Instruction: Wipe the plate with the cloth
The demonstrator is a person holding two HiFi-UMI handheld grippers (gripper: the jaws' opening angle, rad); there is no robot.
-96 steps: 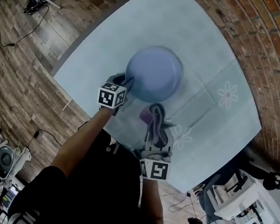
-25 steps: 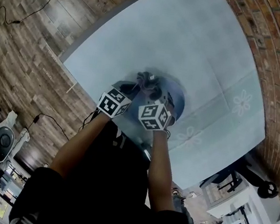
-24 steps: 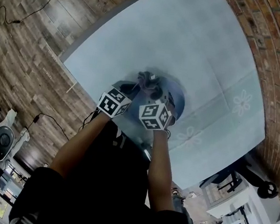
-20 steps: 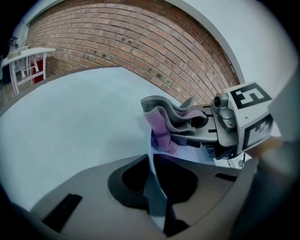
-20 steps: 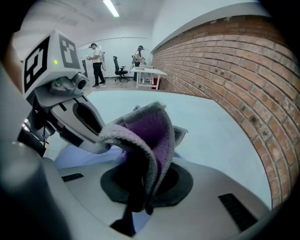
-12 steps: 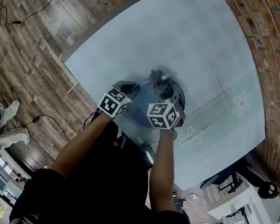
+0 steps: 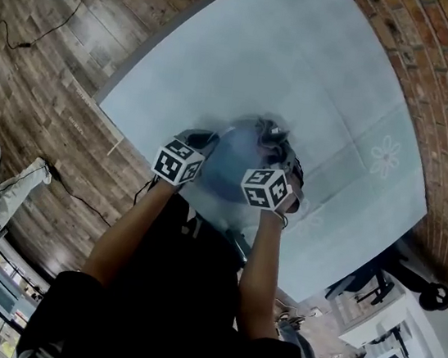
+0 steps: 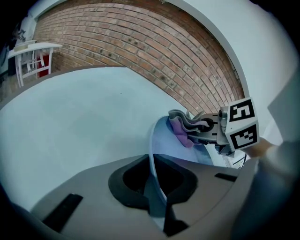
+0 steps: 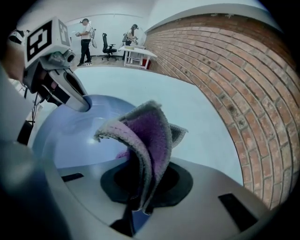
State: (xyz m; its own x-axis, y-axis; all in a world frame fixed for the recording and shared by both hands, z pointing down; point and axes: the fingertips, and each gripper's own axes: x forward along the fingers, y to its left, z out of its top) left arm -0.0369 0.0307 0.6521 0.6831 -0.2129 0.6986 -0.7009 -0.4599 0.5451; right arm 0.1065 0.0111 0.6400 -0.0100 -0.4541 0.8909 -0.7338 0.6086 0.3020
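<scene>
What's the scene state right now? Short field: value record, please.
plate: blue round plate, over the pale blue tablecloth; cannot tell if it is lifted
cloth: purple-grey folded cloth, at the plate's far right rim in the head view
left gripper: jaws closing on the plate's near rim, which sits between them
right gripper: shut on the cloth, above the plate
cloth-plate contact: looks like touching in the left gripper view, not certain
</scene>
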